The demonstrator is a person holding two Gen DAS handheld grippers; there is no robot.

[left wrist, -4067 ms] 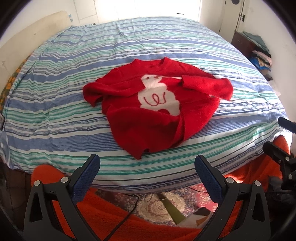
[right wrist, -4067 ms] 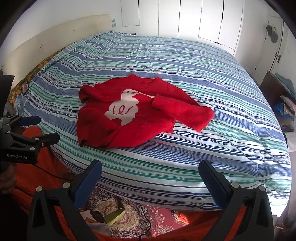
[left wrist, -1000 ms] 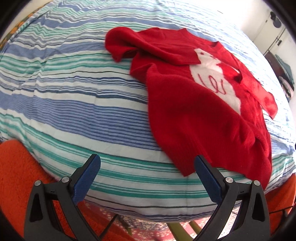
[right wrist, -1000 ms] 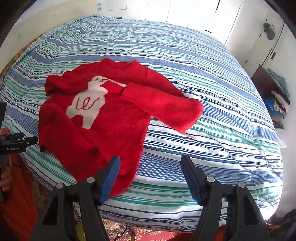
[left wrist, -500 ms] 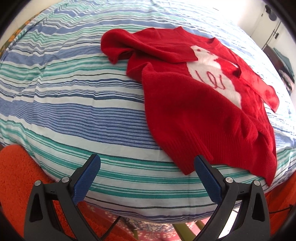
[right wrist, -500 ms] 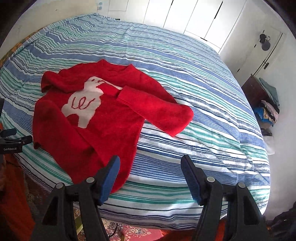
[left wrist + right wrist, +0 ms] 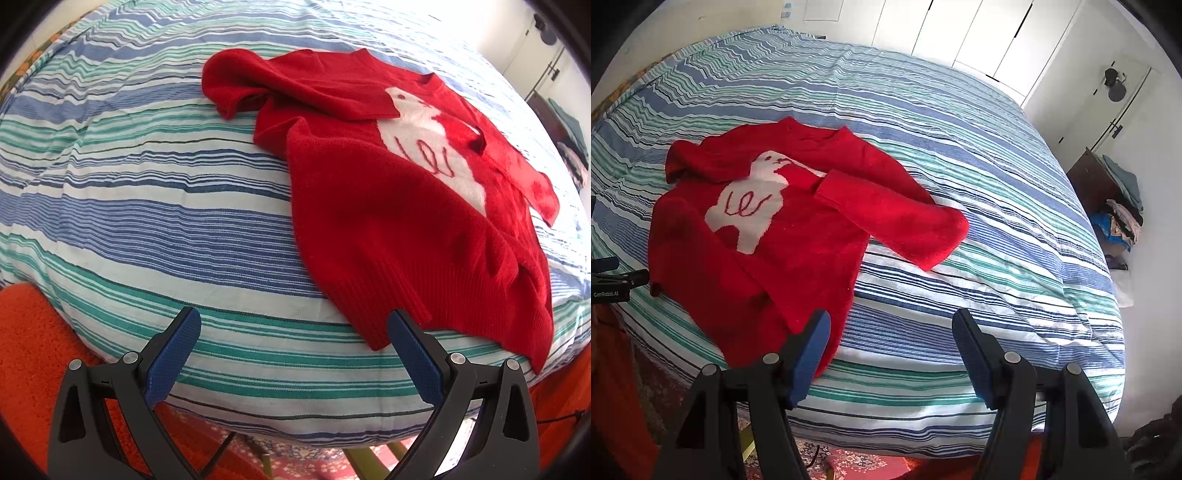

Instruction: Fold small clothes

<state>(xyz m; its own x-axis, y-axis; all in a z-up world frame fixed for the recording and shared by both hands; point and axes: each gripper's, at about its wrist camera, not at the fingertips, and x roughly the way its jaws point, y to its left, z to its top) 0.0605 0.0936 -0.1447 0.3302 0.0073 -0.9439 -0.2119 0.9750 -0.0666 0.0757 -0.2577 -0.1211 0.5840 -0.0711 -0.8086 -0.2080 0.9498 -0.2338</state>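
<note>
The left gripper [image 7: 293, 334] was seen with jaws spread wide and nothing between the blue pads [image 7: 171, 356]; it hung over the near edge of the striped duvet [image 7: 147, 206]. The ribbed hem corner of the red sweater [image 7: 399, 221] lay just beyond and slightly inward of the right-hand pad, close but not pinched, and contact could not be confirmed.

The right gripper [image 7: 890, 341] was held at a medium spread, also empty. Its left-hand pad was seen in front of the other hem corner of the sweater [image 7: 783, 240], so whether cloth was touched there could not be told.

The sweater was spread face up near the foot edge of the bed, hem toward both grippers, collar farthest away. Its long axis was judged to run from the near edge toward the far side of the bed, tilted somewhat on the cover. A white animal motif [image 7: 746, 206] was shown on the chest. One sleeve [image 7: 894, 221] was folded across and stuck out to the right in the right wrist view; the other sleeve [image 7: 236, 85] was bunched near the shoulder, beyond the left gripper.

Each hem corner was judged to be nearest its own gripper, so a hem pinch from both sides appeared to be set up, not yet made. Farther off, white wardrobe doors [image 7: 960, 33] and a dark cabinet with piled clothes [image 7: 1108, 195] were noted.
</note>
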